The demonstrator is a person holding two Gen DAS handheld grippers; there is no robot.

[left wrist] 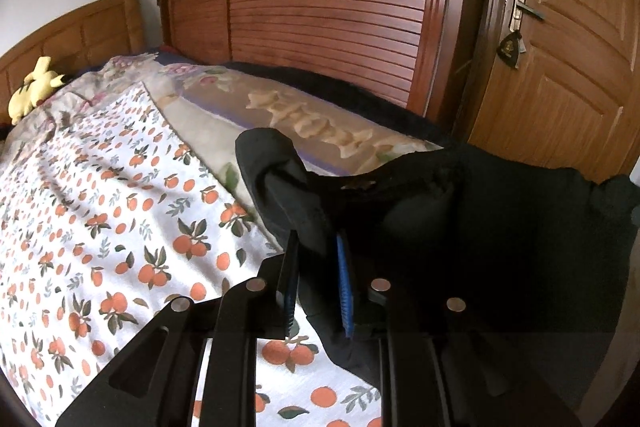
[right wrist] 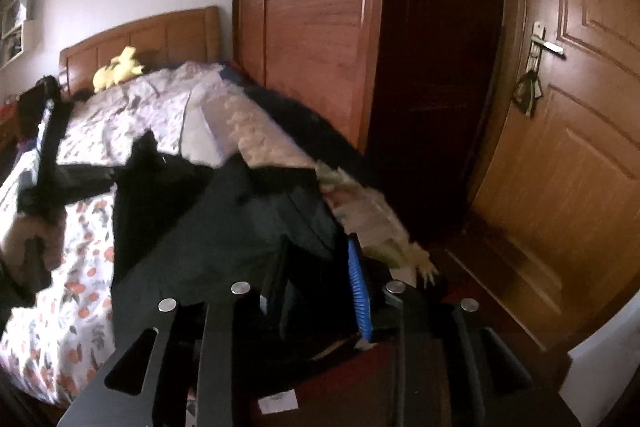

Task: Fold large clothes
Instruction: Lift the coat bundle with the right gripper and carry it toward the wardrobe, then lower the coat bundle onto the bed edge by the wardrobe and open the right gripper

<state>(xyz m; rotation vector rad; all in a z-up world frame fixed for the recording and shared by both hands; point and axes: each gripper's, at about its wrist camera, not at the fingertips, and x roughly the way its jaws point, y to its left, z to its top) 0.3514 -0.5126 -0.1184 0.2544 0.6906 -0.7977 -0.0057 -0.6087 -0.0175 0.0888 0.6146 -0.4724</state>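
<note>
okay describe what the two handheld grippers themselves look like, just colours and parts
Both the left gripper and the right gripper are built of flat matte black linkage bars with slotted cut-outs, joined by round silver pivot pins. Each has narrow fingers faced with ribbed blue pads. No cables or markings show.

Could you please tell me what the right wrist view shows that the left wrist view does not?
Only the right wrist view shows the left gripper from outside, a wall shelf, and the right gripper with dark cloth between its fingers. Only the left wrist view shows the left gripper's fingers pinching the black garment up close. Both share the orange-print bedspread, yellow plush toy, headboard, wardrobe and door.
</note>
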